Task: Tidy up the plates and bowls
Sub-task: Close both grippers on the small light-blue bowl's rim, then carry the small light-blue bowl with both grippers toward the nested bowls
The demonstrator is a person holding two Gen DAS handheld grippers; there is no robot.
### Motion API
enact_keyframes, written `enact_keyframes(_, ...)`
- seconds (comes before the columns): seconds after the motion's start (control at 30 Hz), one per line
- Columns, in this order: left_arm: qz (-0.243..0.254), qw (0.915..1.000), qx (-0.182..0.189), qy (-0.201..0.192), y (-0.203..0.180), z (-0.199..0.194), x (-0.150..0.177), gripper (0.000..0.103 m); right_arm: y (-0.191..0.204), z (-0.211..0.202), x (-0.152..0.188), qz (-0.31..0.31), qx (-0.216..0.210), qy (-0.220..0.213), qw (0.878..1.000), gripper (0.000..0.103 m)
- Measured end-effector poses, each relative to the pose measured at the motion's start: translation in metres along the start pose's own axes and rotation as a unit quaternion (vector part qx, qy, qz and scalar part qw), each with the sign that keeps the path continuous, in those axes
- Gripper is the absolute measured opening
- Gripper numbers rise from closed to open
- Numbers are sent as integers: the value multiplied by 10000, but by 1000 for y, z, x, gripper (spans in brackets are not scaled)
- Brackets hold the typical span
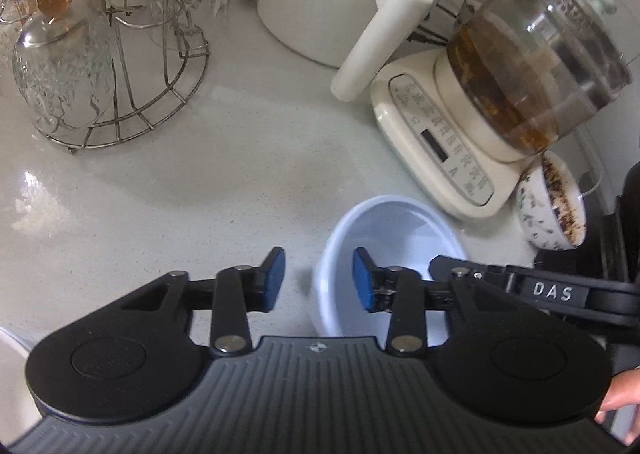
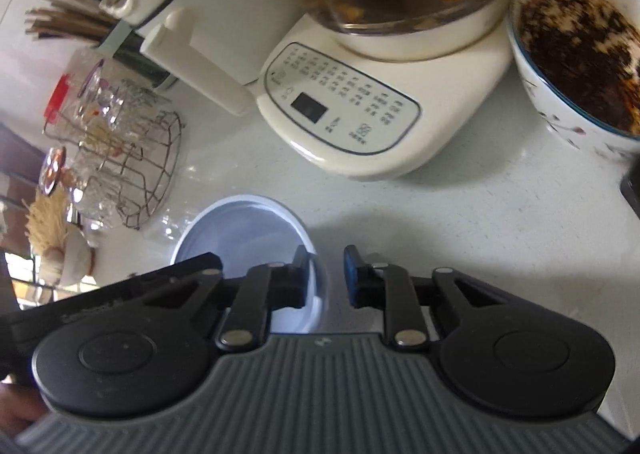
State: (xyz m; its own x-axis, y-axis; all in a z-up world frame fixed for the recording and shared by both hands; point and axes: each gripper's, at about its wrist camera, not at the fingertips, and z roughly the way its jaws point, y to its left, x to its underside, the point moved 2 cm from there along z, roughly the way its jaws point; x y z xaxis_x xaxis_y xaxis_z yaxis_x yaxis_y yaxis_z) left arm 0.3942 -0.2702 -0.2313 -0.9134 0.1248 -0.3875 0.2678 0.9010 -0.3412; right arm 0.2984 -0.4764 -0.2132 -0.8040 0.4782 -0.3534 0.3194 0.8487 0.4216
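The pale blue bowl point(image 1: 384, 250) sits on the surface point(image 1: 200, 181) at five o'clock. The left gripper point(image 1: 319, 278) and right gripper point(image 2: 326, 276) both straddle its rim with jaws parted, holding nothing, apparently poised for a rim grasp.

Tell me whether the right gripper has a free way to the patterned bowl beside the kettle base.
Probably yes: the right gripper, jaws open, has bare counter leading to the patterned bowl. The kettle base sits left of that path.
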Motion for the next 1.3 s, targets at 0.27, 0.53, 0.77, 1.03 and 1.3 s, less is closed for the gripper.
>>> enact_keyframes(0.27, -283, 9996, 66, 59, 4, -1, 6, 10, 12, 1, -5, -259, 65, 99, 9996, 11)
enact_keyframes(0.53, -413, 9990, 170, -75, 7, -31, 4, 10, 36, -18, -12, -551, 86, 45, 9984, 11)
enact_keyframes(0.77, -482, 9980, 155, -385, 15, -73, 3, 10, 66, -39, -13, -911, -63, -199, 9956, 12)
enact_keyframes(1.03, -670, 9943, 140, -814, 41, -105, 3, 10, 100, -42, -8, -1140, -308, -404, 9922, 12)
enact_keyframes(1.3, -853, 9916, 98, -970, 69, -135, 6, 10, 130, -42, -4, -1189, -614, -389, 9902, 13)
